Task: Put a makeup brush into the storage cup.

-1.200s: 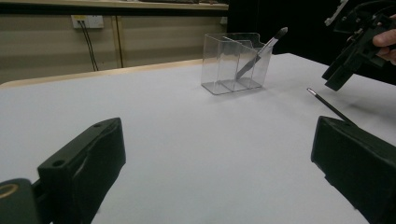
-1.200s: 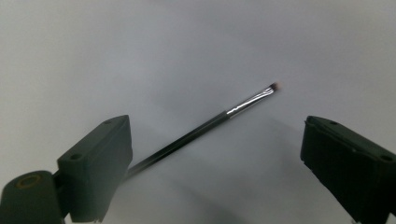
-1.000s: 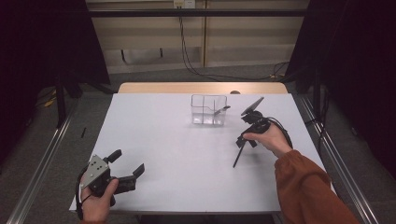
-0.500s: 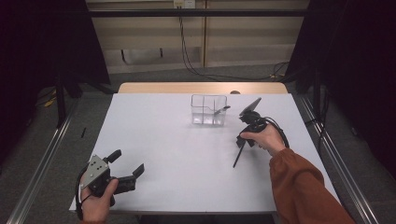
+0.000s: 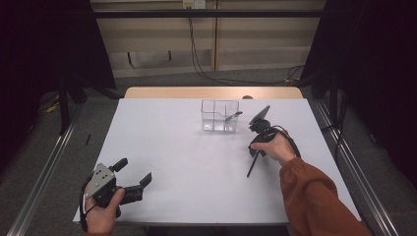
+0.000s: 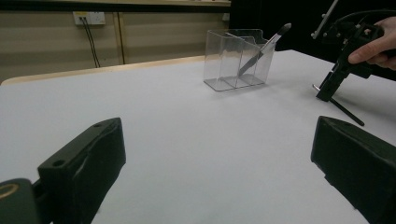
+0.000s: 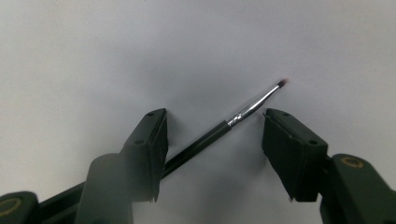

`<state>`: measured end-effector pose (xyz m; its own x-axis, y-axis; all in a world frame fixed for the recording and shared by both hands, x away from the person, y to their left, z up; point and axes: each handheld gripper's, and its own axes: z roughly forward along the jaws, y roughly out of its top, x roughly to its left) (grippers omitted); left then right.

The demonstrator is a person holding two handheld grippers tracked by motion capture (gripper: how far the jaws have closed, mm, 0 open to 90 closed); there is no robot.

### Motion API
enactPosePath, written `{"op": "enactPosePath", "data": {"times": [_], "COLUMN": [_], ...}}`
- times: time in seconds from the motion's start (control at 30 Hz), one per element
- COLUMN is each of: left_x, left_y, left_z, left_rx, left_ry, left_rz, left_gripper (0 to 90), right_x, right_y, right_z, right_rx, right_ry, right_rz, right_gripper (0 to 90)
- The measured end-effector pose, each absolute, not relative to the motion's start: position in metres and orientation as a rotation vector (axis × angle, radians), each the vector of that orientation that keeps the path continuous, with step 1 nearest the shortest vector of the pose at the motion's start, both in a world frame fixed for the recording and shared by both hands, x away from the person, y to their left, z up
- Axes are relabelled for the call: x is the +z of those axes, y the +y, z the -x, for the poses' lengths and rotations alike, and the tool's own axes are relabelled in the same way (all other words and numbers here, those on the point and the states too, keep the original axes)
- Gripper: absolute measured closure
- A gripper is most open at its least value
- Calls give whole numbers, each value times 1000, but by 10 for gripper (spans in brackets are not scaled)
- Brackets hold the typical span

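We find a staged recording bay in a lab or test room, not a home. A bare white table (image 5: 196,162) stands on grey carpet between metal floor rails (image 5: 39,172). Black curtains (image 5: 44,44) close off both sides. At the back, loose cables (image 5: 196,54) hang from a wall socket (image 5: 192,4) over plain beige panelling (image 5: 152,37).

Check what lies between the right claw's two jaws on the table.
In the right gripper view, a thin black brush lies on the white table between the right claw's jaws, which have just been closing and do not yet press it.
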<state>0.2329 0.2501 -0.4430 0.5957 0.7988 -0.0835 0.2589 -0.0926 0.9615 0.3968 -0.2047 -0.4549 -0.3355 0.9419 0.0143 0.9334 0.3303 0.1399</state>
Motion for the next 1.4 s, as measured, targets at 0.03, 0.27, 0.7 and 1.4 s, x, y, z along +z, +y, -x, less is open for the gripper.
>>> {"op": "enactPosePath", "data": {"times": [0.03,0.27,0.7,1.4], "left_x": [-443,-443,-444,-444], "left_y": [250,250,250,251], "left_z": [-233,-233,-234,-234], "left_rx": [571,570,570,577], "left_ry": [893,890,889,893], "left_rz": [-1647,-1650,-1653,-1657], "left_gripper": [32,32,34,34], "right_x": [-455,-452,-451,-451], "right_y": [-205,-208,-211,-218], "right_z": [-397,-398,-404,-400], "right_rx": [189,161,98,156], "right_ry": [2505,2541,2567,2581], "right_rz": [-1769,-1756,-1781,-1745], "right_gripper": [412,584,764,869]}}
